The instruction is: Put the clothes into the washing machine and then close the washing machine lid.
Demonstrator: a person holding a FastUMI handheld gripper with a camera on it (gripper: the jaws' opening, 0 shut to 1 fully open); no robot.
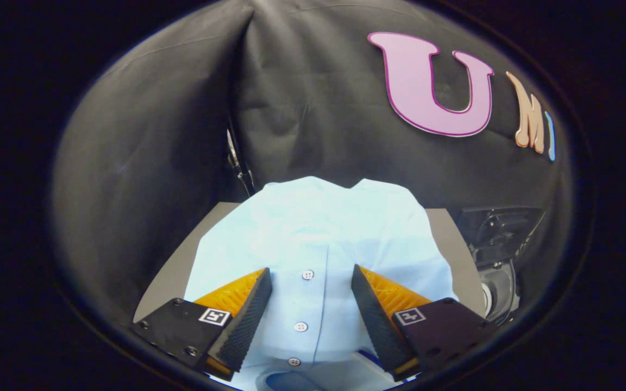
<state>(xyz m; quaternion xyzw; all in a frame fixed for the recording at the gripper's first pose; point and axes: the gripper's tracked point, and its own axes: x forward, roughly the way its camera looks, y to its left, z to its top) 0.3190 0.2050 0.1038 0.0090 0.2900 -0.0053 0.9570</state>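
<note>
Between open hand-held gripper [311, 304] fingers: one shirt [318, 244], three buttons [307, 275].

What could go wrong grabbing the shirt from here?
1. The claw is open over the flat button placket of the light blue shirt; its fingers may slide off or pinch only one layer.
2. The shirt is spread wide on the table, so it could drag or snag before reaching the washing machine.
</note>
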